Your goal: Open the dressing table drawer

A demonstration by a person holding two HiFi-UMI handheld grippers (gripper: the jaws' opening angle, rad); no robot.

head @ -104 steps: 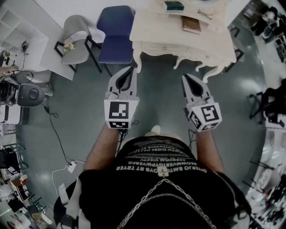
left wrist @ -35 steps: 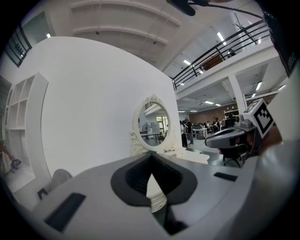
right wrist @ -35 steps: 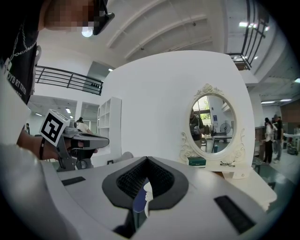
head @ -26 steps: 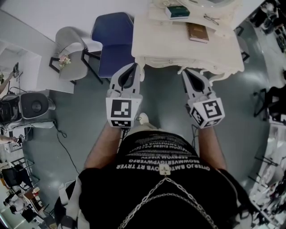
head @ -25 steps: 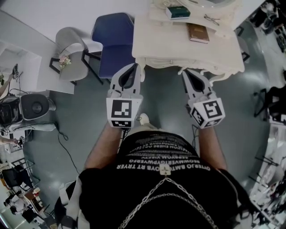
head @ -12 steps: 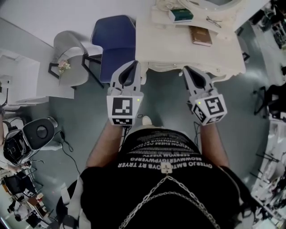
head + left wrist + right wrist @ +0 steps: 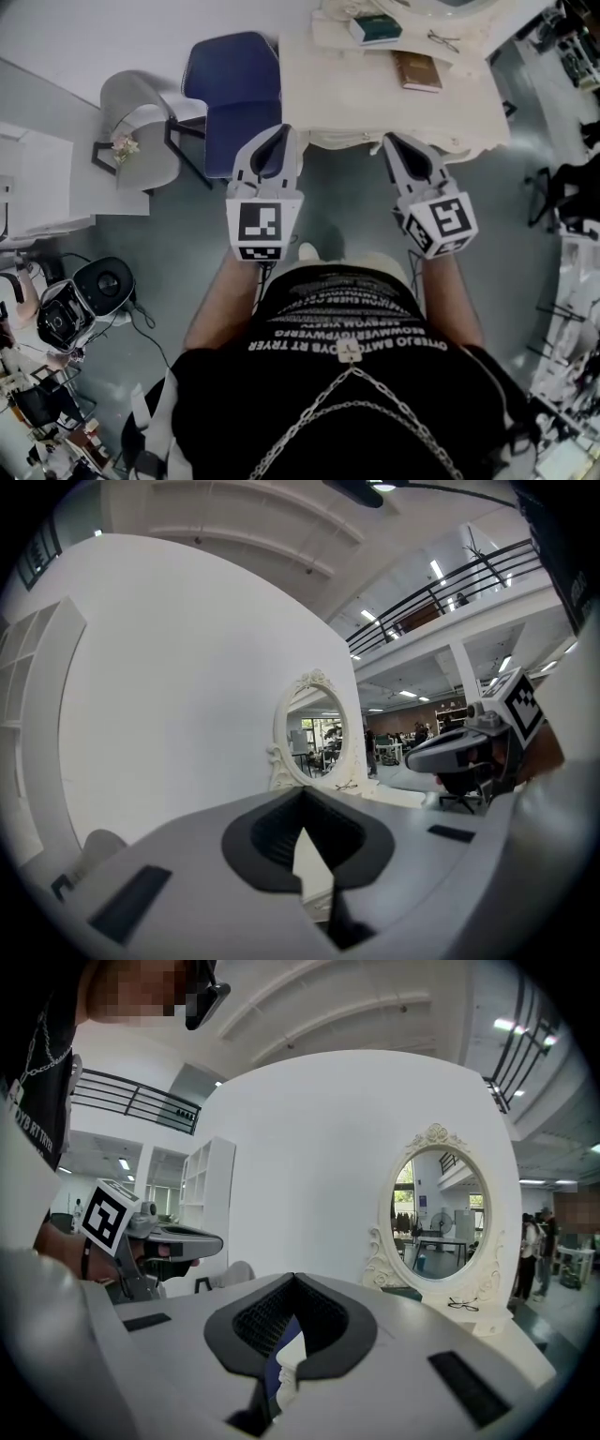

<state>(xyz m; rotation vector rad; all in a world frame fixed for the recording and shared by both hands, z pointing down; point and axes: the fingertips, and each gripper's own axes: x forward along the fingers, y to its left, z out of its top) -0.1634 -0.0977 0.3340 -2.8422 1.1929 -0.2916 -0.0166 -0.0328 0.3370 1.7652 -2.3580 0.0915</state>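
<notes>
Left of dressing table (image 7: 375,94): blue chair (image 7: 234,80), then grey chair (image 7: 142,117).

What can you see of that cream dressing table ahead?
The dressing table looks like cream-painted wood with a carved, scalloped front edge. It stands against the white wall, beside a blue chair. On its top rest an ornate oval mirror, a brown book, a dark green book and glasses. Its drawer front is hidden from above.

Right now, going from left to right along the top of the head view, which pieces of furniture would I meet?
grey chair → blue chair → dressing table
</notes>
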